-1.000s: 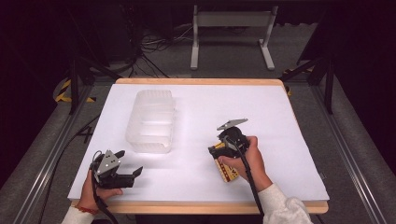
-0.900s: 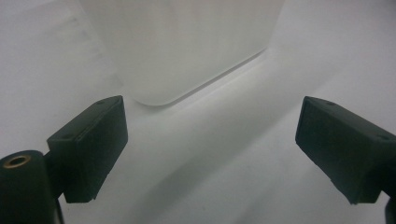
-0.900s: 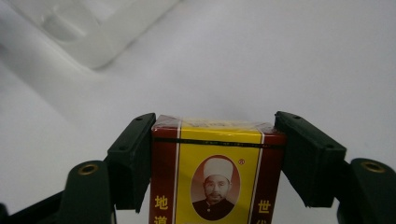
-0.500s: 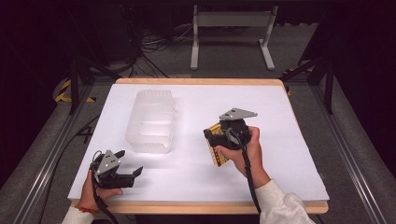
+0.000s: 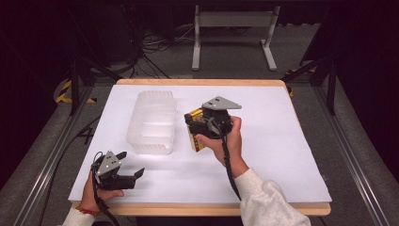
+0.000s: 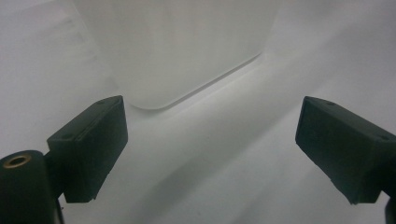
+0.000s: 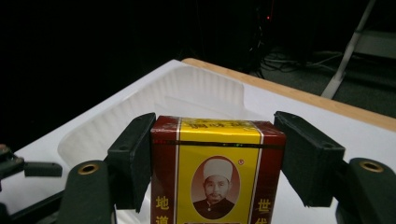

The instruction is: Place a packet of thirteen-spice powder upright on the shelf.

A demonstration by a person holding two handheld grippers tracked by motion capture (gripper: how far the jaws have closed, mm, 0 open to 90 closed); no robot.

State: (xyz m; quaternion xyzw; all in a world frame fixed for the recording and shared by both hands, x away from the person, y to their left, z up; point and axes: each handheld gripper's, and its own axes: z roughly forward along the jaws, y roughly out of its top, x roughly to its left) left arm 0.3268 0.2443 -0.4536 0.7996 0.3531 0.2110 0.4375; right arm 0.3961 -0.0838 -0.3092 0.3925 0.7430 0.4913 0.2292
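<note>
On a white worktop point(image 5: 291, 155) in a dark room, the right gripper point(image 5: 200, 123) clamped a box point(image 7: 215, 168) near the centre, raised beside the tub point(image 5: 151, 123), likely for loading; the left gripper point(image 5: 129, 170) rested wide and empty near the front-left corner.

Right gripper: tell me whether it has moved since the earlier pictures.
Yes. The right gripper, shut on the box, moved toward the clear container.

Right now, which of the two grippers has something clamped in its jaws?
The right gripper: its jaws press both sides of the red-and-yellow box, lifted beside the clear plastic container. The left gripper rests open on the table, holding nothing.
</note>
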